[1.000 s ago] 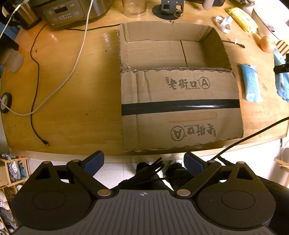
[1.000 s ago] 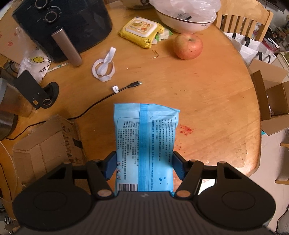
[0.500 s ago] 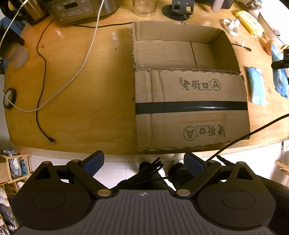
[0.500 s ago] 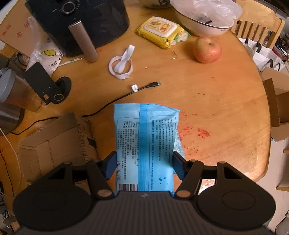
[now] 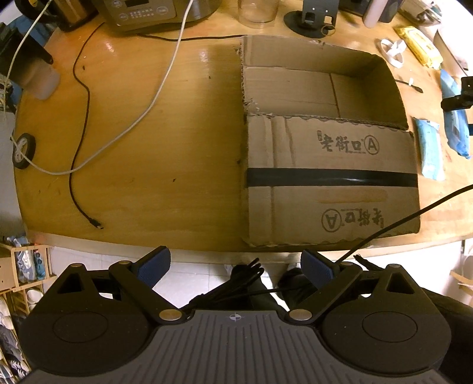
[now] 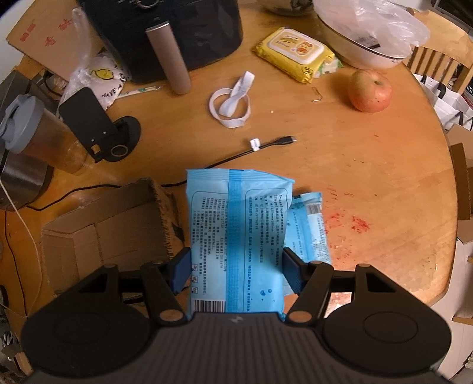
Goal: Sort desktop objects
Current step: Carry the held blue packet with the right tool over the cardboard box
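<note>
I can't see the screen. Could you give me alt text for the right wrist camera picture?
The right gripper holds a blue packet above a wooden table, with a second blue packet lying beneath it. A cardboard box sits to the left; an apple, yellow wipes and a black cable lie beyond.

A black air fryer [image 6: 165,32] is seen at the back of a round wooden table [image 6: 384,165]. A rice cooker [image 5: 156,11] is set at the far edge, and a wooden chair [image 6: 437,62] is tucked alongside.
</note>
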Demonstrator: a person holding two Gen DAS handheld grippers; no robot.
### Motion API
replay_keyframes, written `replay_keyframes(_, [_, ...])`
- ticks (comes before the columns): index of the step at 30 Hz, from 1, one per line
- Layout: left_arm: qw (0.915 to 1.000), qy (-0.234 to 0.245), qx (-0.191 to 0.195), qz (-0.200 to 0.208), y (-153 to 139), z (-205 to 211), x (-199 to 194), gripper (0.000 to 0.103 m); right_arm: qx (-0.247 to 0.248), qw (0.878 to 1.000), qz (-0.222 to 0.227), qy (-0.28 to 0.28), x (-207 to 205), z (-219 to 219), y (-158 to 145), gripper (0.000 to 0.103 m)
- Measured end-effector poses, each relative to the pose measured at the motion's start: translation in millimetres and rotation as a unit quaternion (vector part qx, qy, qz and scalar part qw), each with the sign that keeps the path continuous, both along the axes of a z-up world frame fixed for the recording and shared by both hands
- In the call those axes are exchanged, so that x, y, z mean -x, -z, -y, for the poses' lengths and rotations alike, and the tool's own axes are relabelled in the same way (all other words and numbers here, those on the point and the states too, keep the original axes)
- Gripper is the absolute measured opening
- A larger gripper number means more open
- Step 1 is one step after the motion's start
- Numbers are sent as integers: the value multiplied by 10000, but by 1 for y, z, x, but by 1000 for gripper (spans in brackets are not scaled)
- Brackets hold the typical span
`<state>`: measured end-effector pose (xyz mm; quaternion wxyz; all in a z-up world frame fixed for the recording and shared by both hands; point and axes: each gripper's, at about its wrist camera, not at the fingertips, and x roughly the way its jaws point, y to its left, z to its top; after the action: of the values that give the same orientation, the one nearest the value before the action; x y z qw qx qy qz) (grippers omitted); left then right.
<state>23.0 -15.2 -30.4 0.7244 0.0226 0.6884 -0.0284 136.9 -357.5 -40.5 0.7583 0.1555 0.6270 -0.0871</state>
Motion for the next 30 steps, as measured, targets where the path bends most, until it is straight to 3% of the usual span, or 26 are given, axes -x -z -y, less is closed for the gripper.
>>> replay_keyframes(30, [9992,-382,68,67,0,-29,4,97,-89,9983,71,-578,-25,-62,-1,63])
